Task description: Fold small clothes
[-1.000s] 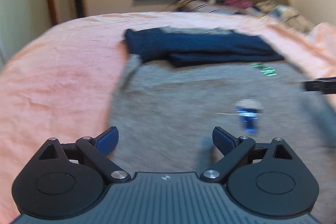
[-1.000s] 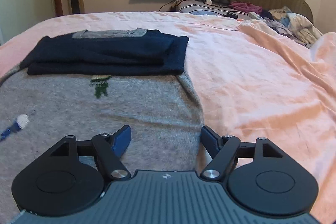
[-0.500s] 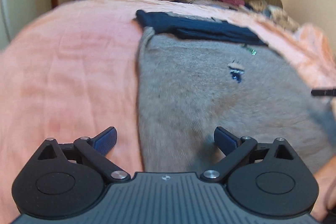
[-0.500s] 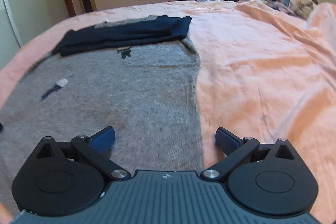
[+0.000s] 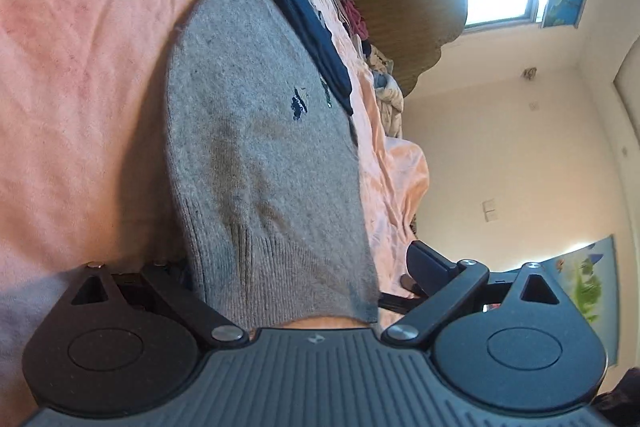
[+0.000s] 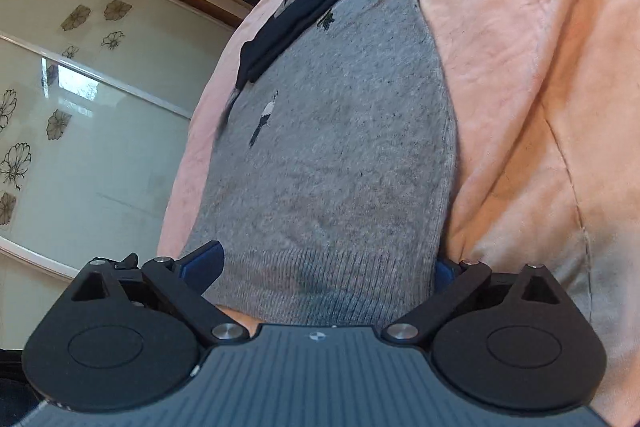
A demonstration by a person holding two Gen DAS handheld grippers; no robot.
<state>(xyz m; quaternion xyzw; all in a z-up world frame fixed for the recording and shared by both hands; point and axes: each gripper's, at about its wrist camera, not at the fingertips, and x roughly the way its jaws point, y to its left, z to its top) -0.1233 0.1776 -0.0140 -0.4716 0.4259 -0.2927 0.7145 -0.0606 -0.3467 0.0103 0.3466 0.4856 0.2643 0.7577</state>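
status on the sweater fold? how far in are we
Done: the navy sleeves already lie folded across the far end of the grey sweater. In hand: the left hand-held gripper and right hand-held gripper each straddle the ribbed hem, fingers wide apart, with no pinch visible. Left: closing on the hem and carrying it over the body, probably toward the sleeves. The pink bedspread lies underneath.

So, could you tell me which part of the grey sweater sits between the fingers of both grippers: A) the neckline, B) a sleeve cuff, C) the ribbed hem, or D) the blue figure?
C: in both wrist views the ribbed hem of the grey sweater runs between the open fingers.
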